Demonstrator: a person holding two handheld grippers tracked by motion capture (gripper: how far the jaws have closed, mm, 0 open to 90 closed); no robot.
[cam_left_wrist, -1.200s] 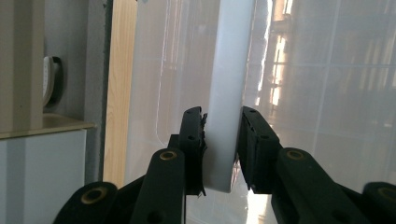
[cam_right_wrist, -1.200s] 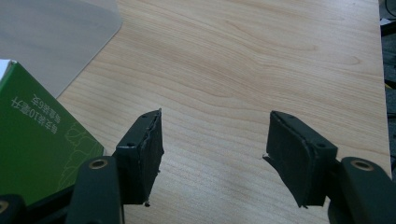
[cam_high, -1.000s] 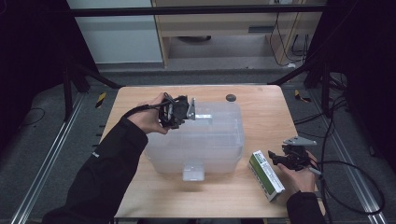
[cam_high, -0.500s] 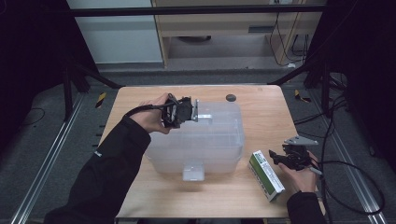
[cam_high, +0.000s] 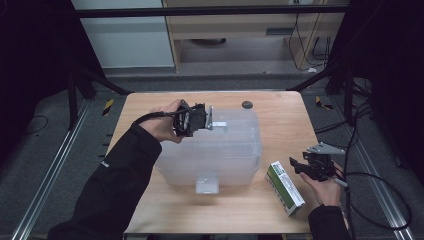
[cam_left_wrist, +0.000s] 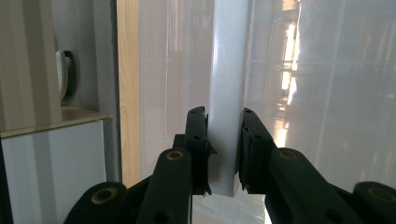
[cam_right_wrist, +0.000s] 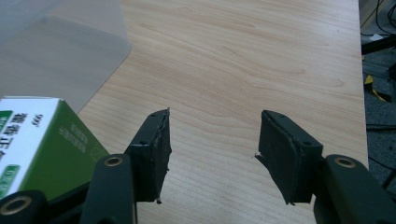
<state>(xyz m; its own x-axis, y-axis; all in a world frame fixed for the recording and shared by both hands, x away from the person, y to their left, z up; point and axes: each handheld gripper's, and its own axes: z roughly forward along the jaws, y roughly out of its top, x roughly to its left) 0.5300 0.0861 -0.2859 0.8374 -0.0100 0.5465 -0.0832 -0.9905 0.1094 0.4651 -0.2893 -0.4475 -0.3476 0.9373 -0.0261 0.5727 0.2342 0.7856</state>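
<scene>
A clear plastic storage bin (cam_high: 227, 150) with its lid on stands mid-table. My left gripper (cam_high: 208, 120) reaches in from the left at the bin's far side, and its jaws have just been closing. In the left gripper view the left gripper (cam_left_wrist: 224, 149) is shut on the bin's white latch (cam_left_wrist: 229, 70), a pad pressing on each side. A green and white box (cam_high: 284, 187) lies right of the bin. Just right of the box is my right gripper (cam_high: 296, 165). The right gripper (cam_right_wrist: 212, 149) is open over bare wood, its jaws just narrowed, with the box (cam_right_wrist: 37, 140) beside its left jaw.
A second white latch (cam_high: 206, 182) sits on the bin's near side. A small black round thing (cam_high: 247, 104) lies on the table behind the bin. The wooden table (cam_high: 280, 125) has bare room to the right. Cables trail on the floor at the right.
The left gripper has edged slightly right along the bin's far side at the latch. The right hand and the box stay about where they were.
</scene>
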